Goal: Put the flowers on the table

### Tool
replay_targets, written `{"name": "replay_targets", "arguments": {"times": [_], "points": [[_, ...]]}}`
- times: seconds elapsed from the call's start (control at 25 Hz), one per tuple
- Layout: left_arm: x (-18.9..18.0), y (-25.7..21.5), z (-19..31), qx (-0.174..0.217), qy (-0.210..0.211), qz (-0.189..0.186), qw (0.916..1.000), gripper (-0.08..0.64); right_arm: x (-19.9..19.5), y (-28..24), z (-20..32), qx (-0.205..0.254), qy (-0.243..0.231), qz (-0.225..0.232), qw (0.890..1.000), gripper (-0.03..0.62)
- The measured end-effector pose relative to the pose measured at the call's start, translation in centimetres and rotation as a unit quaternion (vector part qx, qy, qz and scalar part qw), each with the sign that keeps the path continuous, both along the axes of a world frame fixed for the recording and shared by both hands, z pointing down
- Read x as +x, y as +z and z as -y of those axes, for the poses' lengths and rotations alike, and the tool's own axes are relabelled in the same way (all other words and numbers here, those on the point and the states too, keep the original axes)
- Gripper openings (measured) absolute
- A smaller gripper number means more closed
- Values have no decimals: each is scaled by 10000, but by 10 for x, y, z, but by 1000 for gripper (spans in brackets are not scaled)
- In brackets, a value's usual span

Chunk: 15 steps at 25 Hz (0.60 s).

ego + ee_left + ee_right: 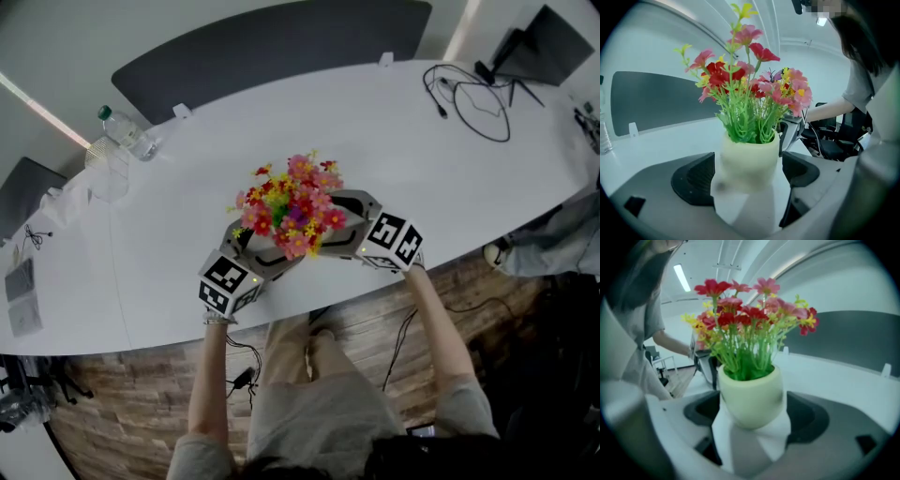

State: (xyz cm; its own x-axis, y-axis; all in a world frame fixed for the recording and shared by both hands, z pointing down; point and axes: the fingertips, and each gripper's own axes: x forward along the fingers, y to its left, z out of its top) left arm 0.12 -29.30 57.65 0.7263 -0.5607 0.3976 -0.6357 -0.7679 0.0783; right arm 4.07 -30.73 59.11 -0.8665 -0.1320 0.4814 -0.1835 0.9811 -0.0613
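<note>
A pale cream pot (749, 161) of red, pink and yellow artificial flowers (292, 208) is over the white table (431, 187), near its front edge. My left gripper (255, 255) comes in from the lower left and my right gripper (345, 231) from the right. Each is shut on the pot from its own side. In the left gripper view the dark pads (696, 178) press against the pot's sides, and the right gripper view shows the same pot (751, 397) between pads (806, 416). The flowers hide the pot in the head view. I cannot tell whether its base touches the table.
A water bottle (127, 134) and a clear container (106, 171) stand at the table's far left. Black cables (473, 98) lie at the far right. A dark curved panel (272, 47) runs behind the table. The person's legs and a wooden floor (131, 394) are below the front edge.
</note>
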Motion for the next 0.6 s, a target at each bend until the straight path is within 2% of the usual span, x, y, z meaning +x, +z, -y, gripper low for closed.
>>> {"name": "replay_targets", "arguments": {"times": [0.24,0.48,0.56,0.6], "points": [[-7,-7,-2,110,-469,-372,9981,459,14,-7,-5,-130,418,204,9988,449],[-9,-8,-18,19,-842,-478,9953,446,24,-15,-19,-209,674,315,9970,441],[-7,-9,-24,3,-929,-546,9942,439,27,-18,-22,-190,768,339,9963,397],[-5,-10,-28,5,-942,-579,9939,433,28,-20,-24,-201,812,374,9958,346]]}}
